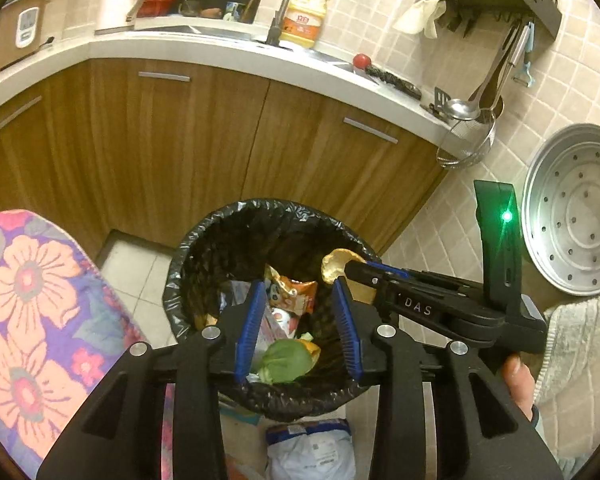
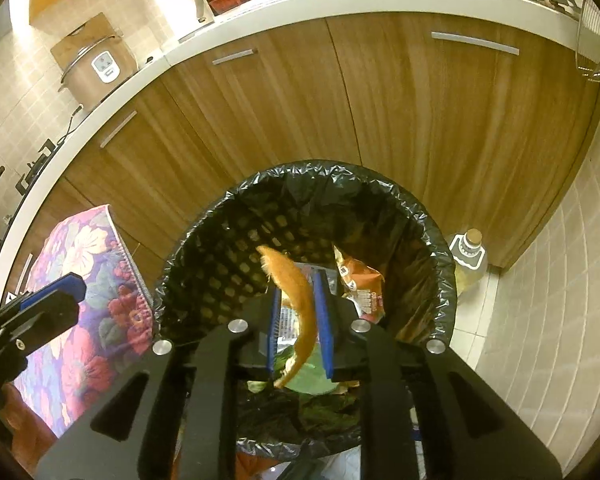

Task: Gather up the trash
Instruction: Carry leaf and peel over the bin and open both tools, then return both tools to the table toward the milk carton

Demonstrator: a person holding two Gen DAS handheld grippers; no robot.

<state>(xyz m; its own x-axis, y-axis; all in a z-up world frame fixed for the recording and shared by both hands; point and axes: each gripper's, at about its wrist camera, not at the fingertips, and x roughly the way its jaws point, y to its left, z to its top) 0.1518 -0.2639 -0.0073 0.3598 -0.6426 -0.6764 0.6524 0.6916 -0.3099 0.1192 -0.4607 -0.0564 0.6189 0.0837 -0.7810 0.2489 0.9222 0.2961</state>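
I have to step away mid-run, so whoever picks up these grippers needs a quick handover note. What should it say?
Left tongs: open and empty, held over the black-lined trash bin.
Right tongs: an orange peel sits between the blue pads over the bin; the pads look slightly apart, so it may be slipping free.
In the bin: a snack wrapper and a green leaf.
Done: peel brought over the bin.
Left: make sure the peel falls in. A white bag lies on the floor by the bin and may need collecting.
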